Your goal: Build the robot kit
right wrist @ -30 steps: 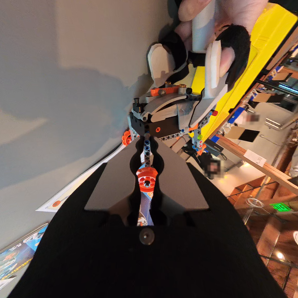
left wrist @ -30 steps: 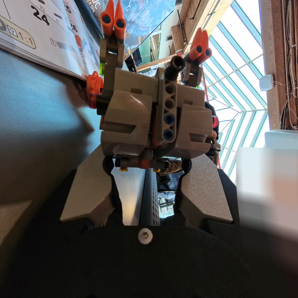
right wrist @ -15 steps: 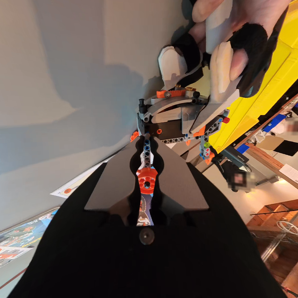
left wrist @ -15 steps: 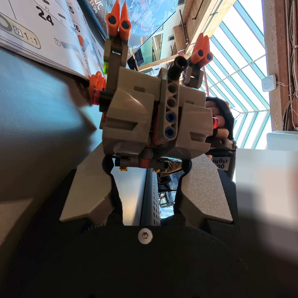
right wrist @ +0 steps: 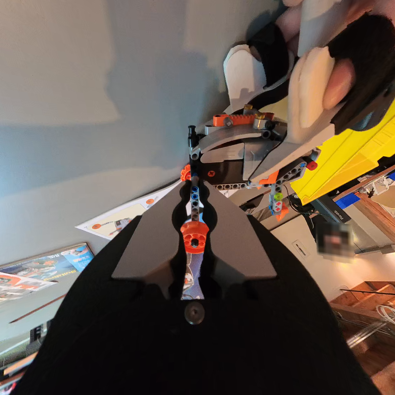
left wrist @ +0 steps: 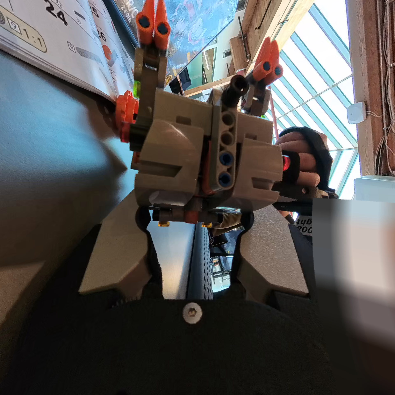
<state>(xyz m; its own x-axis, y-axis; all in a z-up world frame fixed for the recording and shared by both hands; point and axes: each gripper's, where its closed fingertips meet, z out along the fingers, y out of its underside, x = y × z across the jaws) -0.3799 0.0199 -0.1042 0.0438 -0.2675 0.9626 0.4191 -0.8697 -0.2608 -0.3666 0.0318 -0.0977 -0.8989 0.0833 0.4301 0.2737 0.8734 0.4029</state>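
In the left wrist view, an open instruction booklet (left wrist: 64, 42) lies on the grey table (left wrist: 42, 149) at the upper left of the frame, with a printed box (left wrist: 188, 32) beyond it at top centre. The left gripper (left wrist: 194, 205) fills the lower half; its two grey fingers (left wrist: 119, 245) stand wide apart and clamp the sides of a grey brick-built model (left wrist: 203, 154), which sits across the fingertips at frame centre and rises above them. Two pairs of orange spikes (left wrist: 152, 23) stick up from the model, and an orange gear (left wrist: 126, 106) sits on its left side. At centre right, a hand in a black fingerless glove (left wrist: 305, 158) shows behind the model.

In the right wrist view, the booklet (right wrist: 119, 220) and box (right wrist: 42, 269) lie at the lower left. The right gripper (right wrist: 195, 190) has its fingers drawn close together, pinching a thin grey holed beam (right wrist: 195, 203) that runs up the narrow gap; an orange round piece (right wrist: 194, 237) on the beam's near end sits in the wider notch between the fingers. The beam's far end meets the model (right wrist: 235, 154) just above the fingertips. At the upper right, the left gripper's white fingers (right wrist: 241, 72) hold the model, before a yellow bin (right wrist: 342, 162).
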